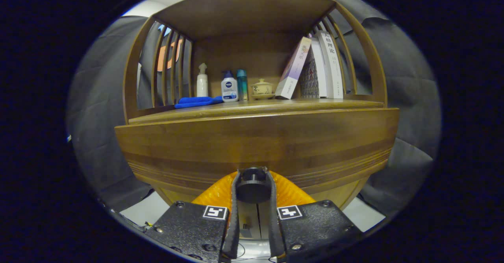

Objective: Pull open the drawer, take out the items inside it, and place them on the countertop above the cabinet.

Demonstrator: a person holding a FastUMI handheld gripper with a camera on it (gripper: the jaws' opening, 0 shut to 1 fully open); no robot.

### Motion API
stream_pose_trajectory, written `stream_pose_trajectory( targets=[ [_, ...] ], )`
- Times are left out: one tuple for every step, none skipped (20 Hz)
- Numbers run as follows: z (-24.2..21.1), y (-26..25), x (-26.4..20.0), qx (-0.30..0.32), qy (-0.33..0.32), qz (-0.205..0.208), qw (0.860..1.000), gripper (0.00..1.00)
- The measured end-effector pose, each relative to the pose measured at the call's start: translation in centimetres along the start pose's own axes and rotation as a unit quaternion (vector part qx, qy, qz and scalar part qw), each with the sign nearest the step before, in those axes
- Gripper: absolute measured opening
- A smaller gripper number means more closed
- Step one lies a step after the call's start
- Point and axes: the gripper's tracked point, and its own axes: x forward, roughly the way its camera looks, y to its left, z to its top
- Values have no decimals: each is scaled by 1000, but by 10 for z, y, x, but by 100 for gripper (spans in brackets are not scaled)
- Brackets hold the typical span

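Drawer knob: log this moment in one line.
gripper: shut on knob | drawer: front seen, pull state unclear | countertop: bottles, cloth, teacup, books

one wooden cabinet [256,137], one drawer knob [252,184], three bottles [229,86], one blue cloth [195,102], one lidded cup [262,87] on one saucer [263,96], four books [315,66].

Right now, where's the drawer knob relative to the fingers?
In the gripper view, the drawer knob sits between the gripper fingers, which close on it from both sides, at the drawer front below the countertop.
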Motion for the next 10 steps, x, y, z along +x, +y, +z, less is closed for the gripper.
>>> stream_pose_trajectory(
  targets=[
    [-2, -1, -7, -1, 2, 0, 1000, 33],
    [-4, 0, -15, 0, 3, 2, 1000, 33],
    [-5, -1, -21, 1, 2, 4, 1000, 33],
    [-7, 0, -29, 1, 2, 5, 1000, 33],
    [-9, 0, -35, 1, 3, 6, 1000, 33],
    [-11, -1, -42, 1, 5, 6, 1000, 33],
    [-14, -1, -51, 5, 4, 5, 1000, 33],
    [-16, -1, -59, 4, 4, 7, 1000, 33],
    [-18, -1, -67, 1, 4, 9, 1000, 33],
    [-20, -1, -73, 1, 5, 12, 1000, 33]
  ],
)
